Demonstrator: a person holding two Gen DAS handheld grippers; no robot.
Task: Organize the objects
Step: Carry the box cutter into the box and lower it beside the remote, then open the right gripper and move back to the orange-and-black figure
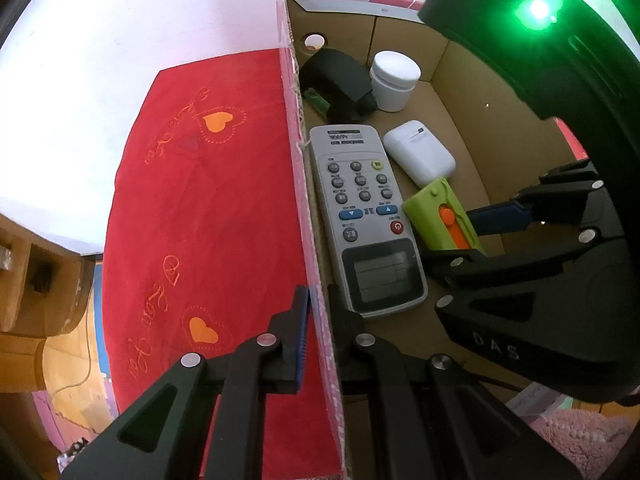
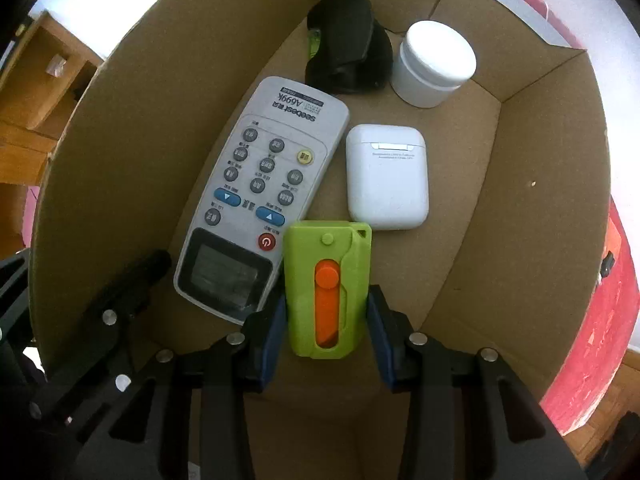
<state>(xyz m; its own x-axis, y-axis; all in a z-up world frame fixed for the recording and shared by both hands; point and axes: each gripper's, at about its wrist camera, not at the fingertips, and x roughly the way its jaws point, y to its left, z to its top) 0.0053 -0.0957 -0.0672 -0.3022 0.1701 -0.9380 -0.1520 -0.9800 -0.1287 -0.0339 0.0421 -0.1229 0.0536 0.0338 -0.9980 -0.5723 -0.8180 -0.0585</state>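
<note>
A cardboard box (image 2: 540,200) holds a grey remote (image 2: 256,200), a white earbud case (image 2: 386,178), a white jar (image 2: 434,64), a black device (image 2: 348,44) and a green cutter with an orange slider (image 2: 328,292). My right gripper (image 2: 326,344) is inside the box with its blue pads on either side of the cutter's near end, touching or nearly touching it. The cutter lies on the box floor. My left gripper (image 1: 316,320) is shut on the box's left wall (image 1: 308,216), one finger outside, one inside. The right gripper also shows in the left wrist view (image 1: 472,236).
The box stands on a red cloth with orange hearts (image 1: 200,208). A wooden shelf unit (image 1: 28,280) is at the far left, with wooden floor below. A pink fluffy mat (image 1: 580,440) lies at the lower right.
</note>
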